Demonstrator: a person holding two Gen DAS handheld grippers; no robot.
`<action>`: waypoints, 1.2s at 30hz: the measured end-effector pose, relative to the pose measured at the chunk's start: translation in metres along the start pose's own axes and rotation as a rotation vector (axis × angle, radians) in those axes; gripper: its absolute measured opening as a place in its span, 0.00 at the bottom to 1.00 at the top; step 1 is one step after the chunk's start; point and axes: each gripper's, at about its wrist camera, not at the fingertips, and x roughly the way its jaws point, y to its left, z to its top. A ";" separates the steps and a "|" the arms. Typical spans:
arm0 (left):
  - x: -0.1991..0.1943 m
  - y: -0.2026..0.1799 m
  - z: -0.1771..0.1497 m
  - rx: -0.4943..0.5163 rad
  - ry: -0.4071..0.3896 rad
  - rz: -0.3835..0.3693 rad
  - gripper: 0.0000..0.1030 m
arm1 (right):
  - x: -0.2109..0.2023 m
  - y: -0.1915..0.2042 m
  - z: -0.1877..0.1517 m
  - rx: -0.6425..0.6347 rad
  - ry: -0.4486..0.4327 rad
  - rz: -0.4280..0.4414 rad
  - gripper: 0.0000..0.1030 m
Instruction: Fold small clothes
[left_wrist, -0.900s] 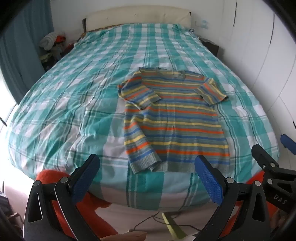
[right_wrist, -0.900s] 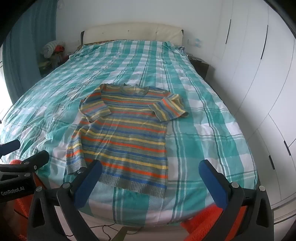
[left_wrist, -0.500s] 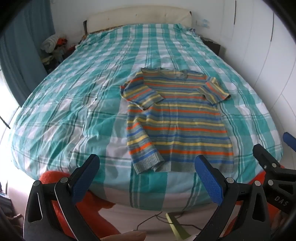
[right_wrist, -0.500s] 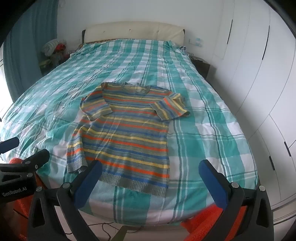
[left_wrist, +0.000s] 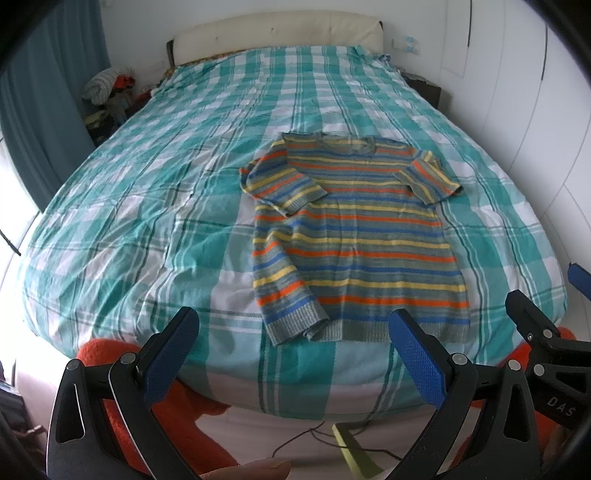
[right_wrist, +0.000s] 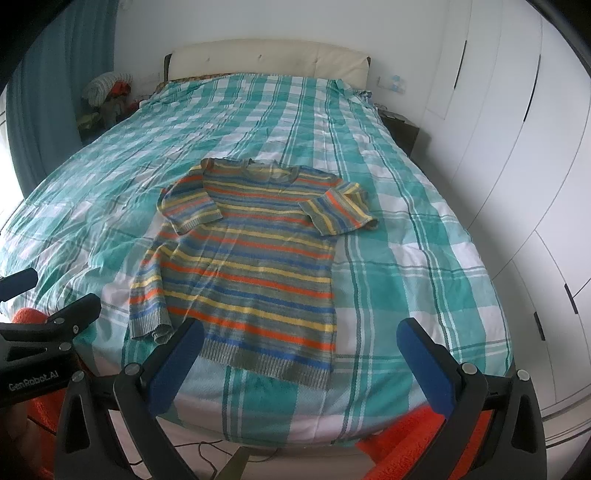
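Nearest, the left gripper (left_wrist: 291, 354) hangs off the foot of the bed, its blue-padded fingers (left_wrist: 171, 354) spread wide apart with nothing between them; its tips reach only the near edge of the mattress. The right gripper (right_wrist: 303, 363) sits just beside it to the right, level with it, fingers (right_wrist: 424, 363) likewise spread wide and empty. Each shows at the edge of the other's view. Below them, orange fabric (left_wrist: 107, 354) bunches against the bed's near side, and a thin dark cable (left_wrist: 314, 434) trails on the floor.

Just beyond the fingertips lies the striped sweater (right_wrist: 255, 269), flat on the checked bedspread (left_wrist: 140, 206), hem toward the grippers and collar away. It rests on the near half of the bed, slightly right of centre in the left wrist view. Its bands run orange, yellow, blue and grey-green. The left sleeve is folded in across the chest, while a long fold of the left side runs down to a ribbed cuff (left_wrist: 295, 321) near the hem. The right sleeve (right_wrist: 340, 208) angles outward and lies on the bedspread.

Farther off, the teal-and-white bedspread stretches, wrinkled, to a cream headboard (right_wrist: 266, 61). A heap of clothes (left_wrist: 107, 83) sits at the far left by a blue curtain (left_wrist: 40, 96). White wardrobe doors (right_wrist: 517, 155) line the right side.
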 end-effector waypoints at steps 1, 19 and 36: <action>0.001 0.002 0.000 -0.001 -0.001 -0.001 1.00 | 0.000 0.000 0.000 -0.001 0.000 -0.001 1.00; 0.006 0.009 0.001 0.003 0.028 0.004 1.00 | 0.005 0.000 -0.004 -0.004 0.010 0.001 1.00; 0.013 -0.007 -0.005 0.015 0.032 0.020 1.00 | 0.012 0.003 -0.007 -0.005 0.021 0.002 1.00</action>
